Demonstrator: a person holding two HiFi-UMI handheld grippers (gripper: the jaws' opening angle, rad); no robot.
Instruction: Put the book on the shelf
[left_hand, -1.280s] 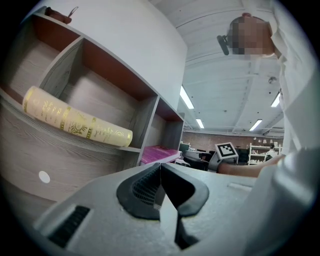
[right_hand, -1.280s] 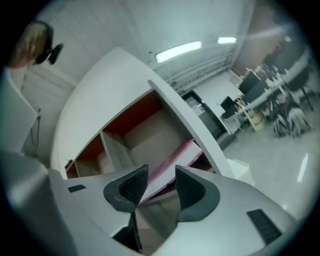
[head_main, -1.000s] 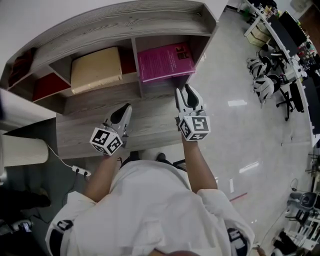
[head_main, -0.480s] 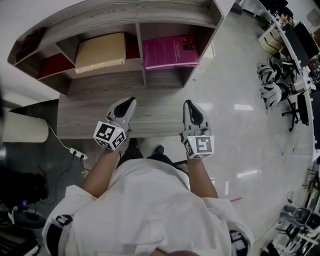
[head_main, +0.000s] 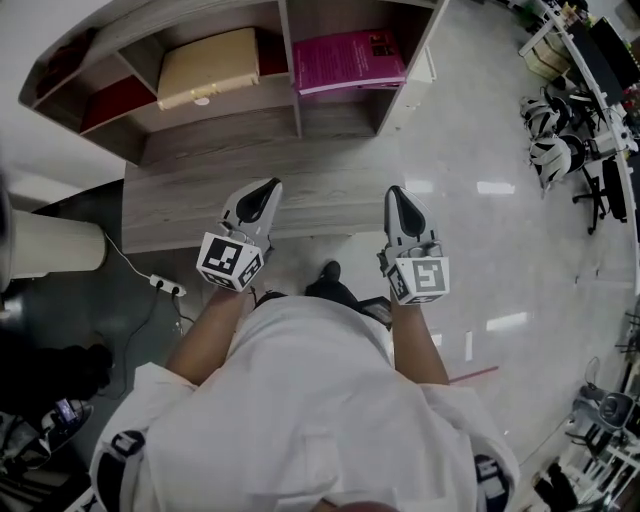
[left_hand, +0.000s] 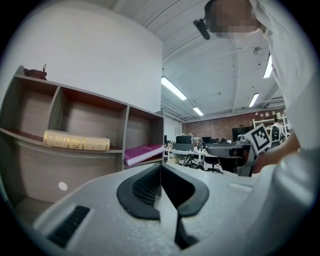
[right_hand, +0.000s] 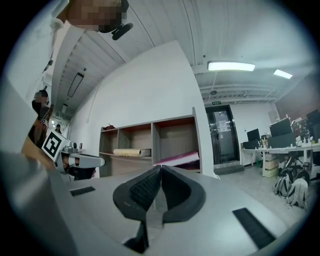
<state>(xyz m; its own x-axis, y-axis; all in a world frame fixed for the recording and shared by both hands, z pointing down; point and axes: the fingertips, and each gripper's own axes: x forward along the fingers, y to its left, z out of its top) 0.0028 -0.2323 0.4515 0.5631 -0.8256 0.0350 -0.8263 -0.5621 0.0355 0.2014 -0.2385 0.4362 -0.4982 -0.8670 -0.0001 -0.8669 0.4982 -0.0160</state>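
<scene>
Two books (head_main: 349, 61) (head_main: 208, 66), one shelf (head_main: 250, 150), two tools (head_main: 266, 188) (head_main: 398, 193)

The shelf (head_main: 200, 150) stands ahead of the left tongs (head_main: 268, 186) and right tongs (head_main: 398, 192), apart from both. The book (head_main: 348, 62) lies in the compartment ahead of the right tongs, a second book (head_main: 208, 68) in the one ahead of the left tongs.

Head view: shelf (head_main: 240, 140) top cropped by upper edge. Cover print on pink book (head_main: 348, 62): I cannot read it. Left compartment's red item (head_main: 118, 100): mostly hidden, unidentifiable.
</scene>
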